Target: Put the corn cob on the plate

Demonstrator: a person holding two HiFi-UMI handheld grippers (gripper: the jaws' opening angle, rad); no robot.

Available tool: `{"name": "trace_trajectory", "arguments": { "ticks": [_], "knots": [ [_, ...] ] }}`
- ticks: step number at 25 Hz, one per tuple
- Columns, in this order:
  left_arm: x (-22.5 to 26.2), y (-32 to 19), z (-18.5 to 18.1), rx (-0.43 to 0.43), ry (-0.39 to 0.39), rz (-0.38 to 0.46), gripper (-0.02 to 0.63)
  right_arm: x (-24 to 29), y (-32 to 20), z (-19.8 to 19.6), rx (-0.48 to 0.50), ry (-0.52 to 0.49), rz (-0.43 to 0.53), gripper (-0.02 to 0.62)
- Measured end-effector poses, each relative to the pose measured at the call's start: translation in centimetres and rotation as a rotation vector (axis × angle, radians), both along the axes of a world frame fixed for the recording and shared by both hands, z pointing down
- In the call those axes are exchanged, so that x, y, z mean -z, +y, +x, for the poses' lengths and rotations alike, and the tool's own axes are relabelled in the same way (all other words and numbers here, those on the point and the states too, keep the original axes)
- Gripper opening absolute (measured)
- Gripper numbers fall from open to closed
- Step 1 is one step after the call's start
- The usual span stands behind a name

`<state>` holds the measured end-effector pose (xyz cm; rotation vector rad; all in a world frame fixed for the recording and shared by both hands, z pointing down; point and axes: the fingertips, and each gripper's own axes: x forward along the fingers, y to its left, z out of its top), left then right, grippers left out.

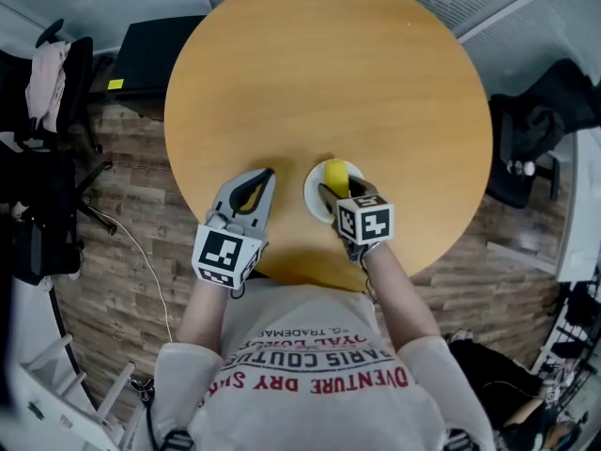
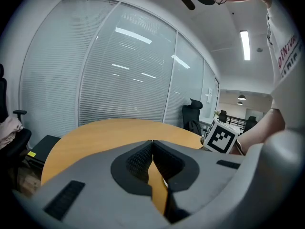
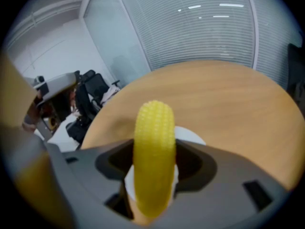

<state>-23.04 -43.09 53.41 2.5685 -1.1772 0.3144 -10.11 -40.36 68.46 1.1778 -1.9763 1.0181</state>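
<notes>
Office with glass partitions and white slatted blinds (image 2: 119,80); wood-plank floor (image 1: 131,280) under round light-wood counter (image 1: 376,83). Small white round plate (image 1: 313,192) sits close to counter's near edge. Right gripper (image 1: 346,192) over plate, fingers clamped on yellow corn cob (image 3: 153,142), free end of cob pointing to far side; whether cob touches plate unclear. Left gripper (image 1: 266,178) just left of plate, over bare counter, fingers closed tip to tip, nothing between.

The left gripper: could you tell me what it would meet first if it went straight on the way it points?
Probably nothing: the left gripper, shut and empty, faces bare table; the plate lies to its right.
</notes>
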Motion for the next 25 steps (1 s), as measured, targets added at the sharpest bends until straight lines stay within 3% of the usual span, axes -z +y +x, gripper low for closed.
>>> {"name": "trace_trajectory", "arguments": {
  "ticks": [7, 13, 20, 25],
  "knots": [
    [-0.2, -0.6, 0.0, -0.009, -0.008, -0.009, 0.035, -2.3, -0.3, 0.1, 0.007, 0.032, -0.066, 0.27],
    [-0.8, -0.7, -1.0, 0.017, -0.02, -0.025, 0.035, -2.6, -0.4, 0.1, 0.0, 0.049, -0.062, 0.27],
    [-0.2, -0.5, -1.2, 0.017, -0.012, -0.013, 0.035, -2.5, -0.5, -0.3, -0.028, 0.051, -0.042, 0.272],
    [0.5, 0.1, -1.0, 0.01, -0.016, 0.004, 0.035, 0.4, -1.0, 0.6, -0.083, 0.052, 0.052, 0.27]
  ]
}}
